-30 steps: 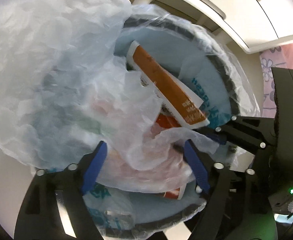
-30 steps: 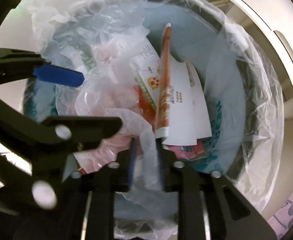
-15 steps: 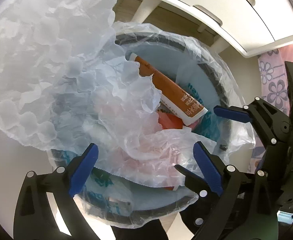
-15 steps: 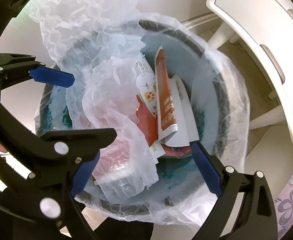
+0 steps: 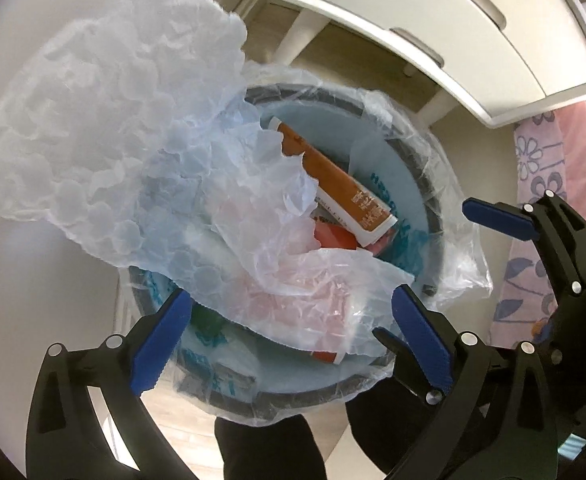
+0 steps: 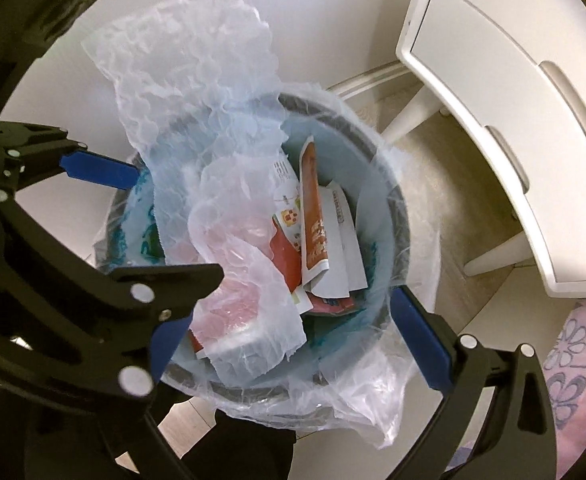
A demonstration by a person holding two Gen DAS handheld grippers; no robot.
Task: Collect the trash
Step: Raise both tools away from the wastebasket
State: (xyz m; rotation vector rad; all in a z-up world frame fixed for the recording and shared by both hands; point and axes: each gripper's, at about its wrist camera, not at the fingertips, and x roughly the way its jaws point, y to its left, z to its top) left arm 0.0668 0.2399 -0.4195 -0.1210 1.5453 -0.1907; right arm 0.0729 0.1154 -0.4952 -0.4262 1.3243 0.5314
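A round grey trash bin (image 5: 433, 216) (image 6: 397, 216) lined with a clear bag stands on the floor below both grippers. A large sheet of bubble wrap (image 5: 125, 152) (image 6: 197, 92) lies half in the bin and sticks out over its far left rim. An orange-and-white package (image 5: 345, 192) (image 6: 313, 216) and red and white wrappers lie inside. My left gripper (image 5: 289, 340) is open and empty above the bin's near side. My right gripper (image 6: 297, 340) is open and empty above the bin, beside the left one.
A white drawer unit on legs (image 5: 433, 28) (image 6: 513, 120) stands right of the bin. A white wall (image 5: 25, 280) is behind and left. A pink floral fabric (image 5: 541, 184) (image 6: 581, 360) hangs at the far right. Dark trouser legs (image 5: 269, 448) are below.
Both grippers have risen away from the bin. The right gripper was shut on the plastic one second ago and is now open. The bubble wrap stays in the bin.
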